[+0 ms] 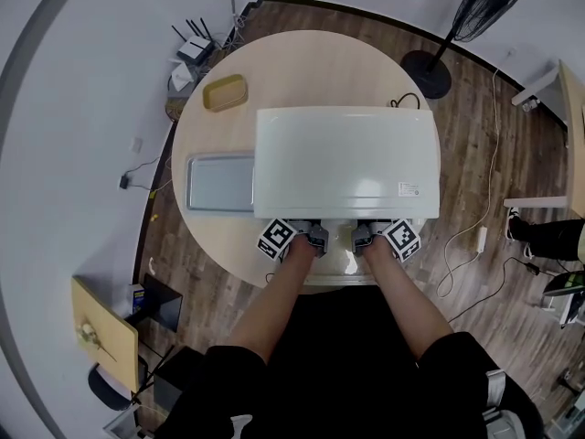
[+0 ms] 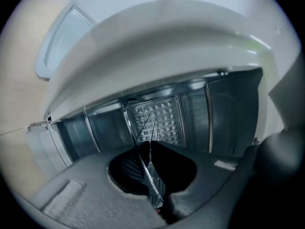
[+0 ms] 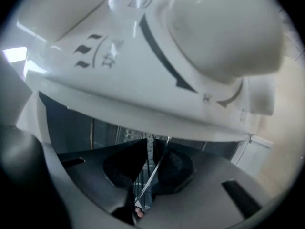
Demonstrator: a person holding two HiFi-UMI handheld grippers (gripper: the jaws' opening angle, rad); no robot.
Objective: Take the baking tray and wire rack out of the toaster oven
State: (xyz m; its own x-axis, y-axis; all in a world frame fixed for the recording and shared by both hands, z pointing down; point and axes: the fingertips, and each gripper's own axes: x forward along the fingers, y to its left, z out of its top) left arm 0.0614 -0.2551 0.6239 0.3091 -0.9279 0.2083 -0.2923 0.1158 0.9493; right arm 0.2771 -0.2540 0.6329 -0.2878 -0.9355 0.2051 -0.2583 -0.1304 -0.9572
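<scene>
A white toaster oven (image 1: 347, 163) stands on the round table (image 1: 302, 58), with its open front toward me. The grey baking tray (image 1: 219, 183) lies flat on the table just left of the oven and shows in the left gripper view too, baking tray (image 2: 62, 42). Both grippers reach side by side into the oven's front opening. My left gripper (image 1: 318, 236) (image 2: 148, 149) is shut on a thin wire of the wire rack (image 2: 144, 165). My right gripper (image 1: 361, 236) (image 3: 150, 151) is likewise shut on a wire of the wire rack (image 3: 153, 173). Most of the rack is hidden behind the jaws.
A small yellow dish (image 1: 225, 92) sits at the table's far left. A black cable (image 1: 407, 101) loops behind the oven. A floor fan (image 1: 428, 71) stands beyond the table at the right. The oven's control knob (image 3: 224, 32) hangs just above my right gripper.
</scene>
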